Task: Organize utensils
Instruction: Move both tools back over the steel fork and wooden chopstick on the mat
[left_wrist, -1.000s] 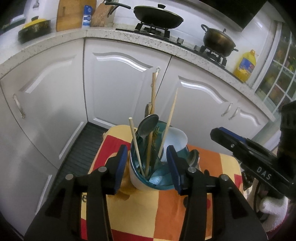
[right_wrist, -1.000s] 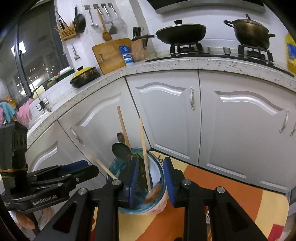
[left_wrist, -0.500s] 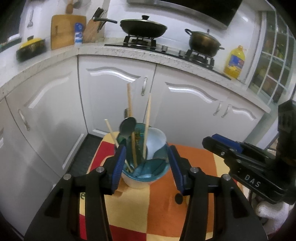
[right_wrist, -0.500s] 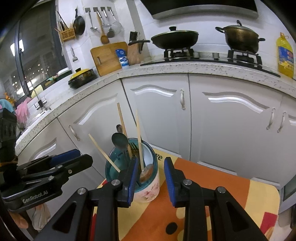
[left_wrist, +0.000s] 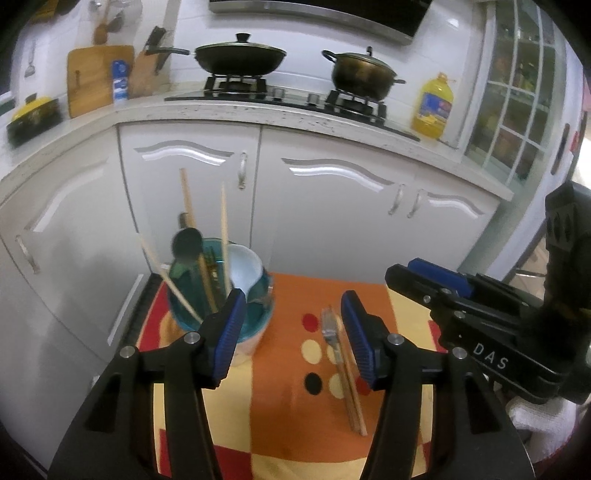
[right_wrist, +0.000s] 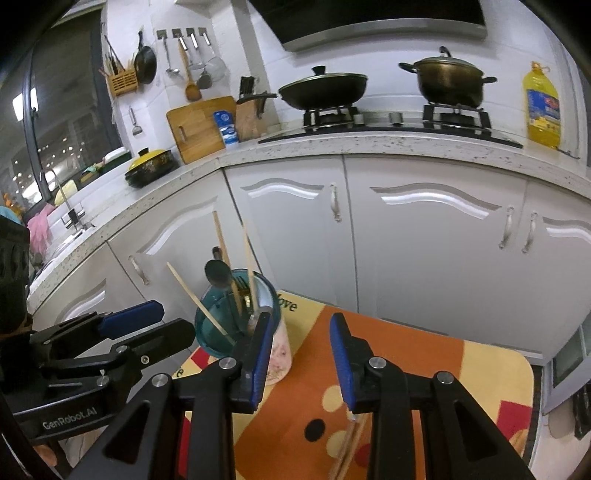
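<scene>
Two grippers, left gripper (left_wrist: 293, 334) and right gripper (right_wrist: 300, 354) jaws opening, empty, fork (left_wrist: 330, 330) plain only in left view

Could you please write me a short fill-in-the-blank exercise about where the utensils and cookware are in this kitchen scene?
1. The spoon stands bowl-up inside the ____.
2. A fork and a pair of chopsticks lie flat on the ____.
3. On the stove, the lidded wok sits to the ____ of the lidded pot.
4. The oil bottle on the counter is coloured ____.

Missing words: cup; mat; left; yellow
</scene>
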